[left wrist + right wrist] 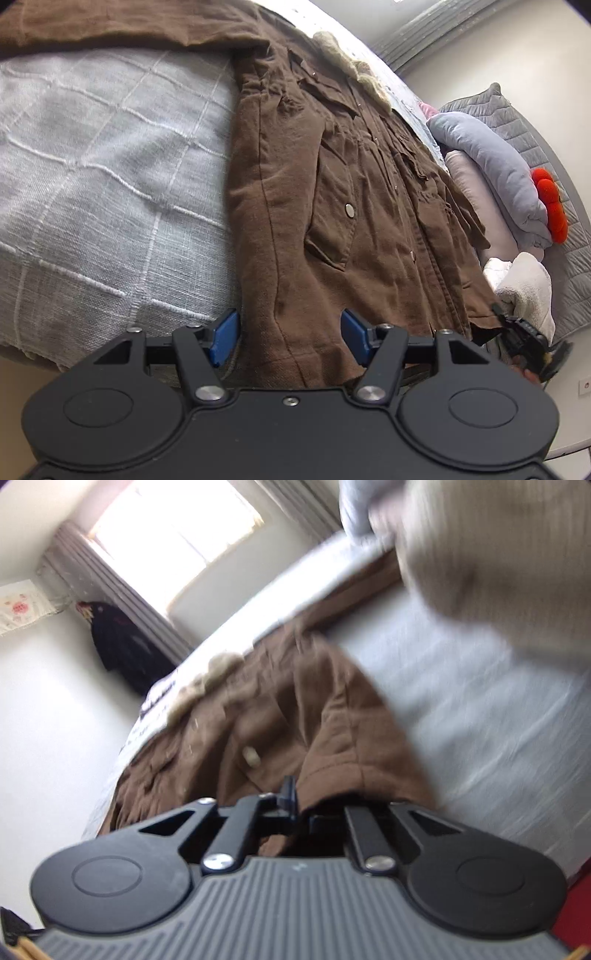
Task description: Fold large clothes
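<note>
The bed (92, 155), under a pale grey bedspread with a raised white grid, fills most of the left wrist view from nine o'clock to the centre. Across it lies the brown jacket (332, 192), front up, with snap buttons, flap pockets and a fuzzy beige collar (354, 62) at about one o'clock. One sleeve runs along the top edge at eleven o'clock.

At three o'clock sits a heap of bedding: a light blue pillow (491, 162), a grey quilted cover (532, 122) behind it and a red plush shape (554, 206). The right wrist view shows a bright window (173, 528) at eleven o'clock, grey curtains (122, 590) beside it and a dark garment (122, 642) hanging against the white wall at nine o'clock.

The left gripper (290, 338) sits at six o'clock with its blue pads spread wide, straddling the jacket's hem and clamping nothing. The right gripper (299, 805) has its fingers drawn together, pinching the jacket's hem (332, 775) at the near edge; in the left view it appears at four o'clock, at the jacket's corner beside white fluffy fabric (524, 284).

The right view is smeared with blur. A pale ribbed shape (498, 561) at one o'clock is too blurred to identify, and the far fingertip there is hidden under cloth.
</note>
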Demonstrator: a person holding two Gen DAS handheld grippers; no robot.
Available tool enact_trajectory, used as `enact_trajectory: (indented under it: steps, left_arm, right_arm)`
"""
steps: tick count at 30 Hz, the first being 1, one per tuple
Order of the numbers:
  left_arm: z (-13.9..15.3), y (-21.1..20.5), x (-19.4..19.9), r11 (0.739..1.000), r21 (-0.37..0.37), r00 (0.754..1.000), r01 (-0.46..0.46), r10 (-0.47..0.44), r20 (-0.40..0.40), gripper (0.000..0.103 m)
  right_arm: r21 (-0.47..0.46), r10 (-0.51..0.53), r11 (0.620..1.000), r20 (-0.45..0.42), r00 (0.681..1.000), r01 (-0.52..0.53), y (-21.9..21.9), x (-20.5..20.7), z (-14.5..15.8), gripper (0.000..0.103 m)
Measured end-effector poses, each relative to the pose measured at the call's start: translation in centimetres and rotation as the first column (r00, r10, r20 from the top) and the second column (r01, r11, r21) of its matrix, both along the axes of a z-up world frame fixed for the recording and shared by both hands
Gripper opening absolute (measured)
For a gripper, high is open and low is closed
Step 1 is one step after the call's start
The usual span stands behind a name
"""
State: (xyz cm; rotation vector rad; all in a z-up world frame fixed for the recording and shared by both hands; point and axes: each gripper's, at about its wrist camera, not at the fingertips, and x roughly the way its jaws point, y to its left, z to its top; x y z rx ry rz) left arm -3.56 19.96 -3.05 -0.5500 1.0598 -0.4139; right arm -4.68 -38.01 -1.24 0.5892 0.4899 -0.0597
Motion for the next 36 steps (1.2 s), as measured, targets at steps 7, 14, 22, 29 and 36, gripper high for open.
enact_trajectory:
  steps: [7,14,22,29,36]
  left_arm:
    - [-1.1,1.4,-0.2,0.999,0.017,0.998,-0.043,0.044,-0.039,0.060]
    - [-1.9,2.1,-0.9,0.999,-0.025,0.998,-0.038,0.037,-0.045,0.060]
    - [-4.1,0.8,-0.7,0.990,-0.130,0.989,-0.057,0.038,-0.145,0.017]
    - [4.3,3.2,-5.0,0.985,-0.091,0.979,-0.148,0.159,0.129,0.013]
    - [-1.0,0.7,-4.2,0.970,0.242,1.000,0.018,-0.021,0.011,0.020]
  right_arm:
    - [-0.078,-0.173,0.984,-0.220,0.960,0.159,-4.7,-1.5,-3.0,0.004]
    - [-0.003,-0.205,0.978,-0.163,0.965,0.208,-5.3,-4.0,-3.6,0.069]
    - [0.083,-0.097,0.991,-0.119,0.988,0.108,-5.3,-0.7,-4.9,0.053]
    - [0.005,-0.058,0.998,-0.039,0.998,0.058,-2.5,-4.3,0.2,0.000]
    - [-0.090,-0.164,0.985,-0.206,0.965,0.149,-4.7,-7.5,-3.3,0.001]
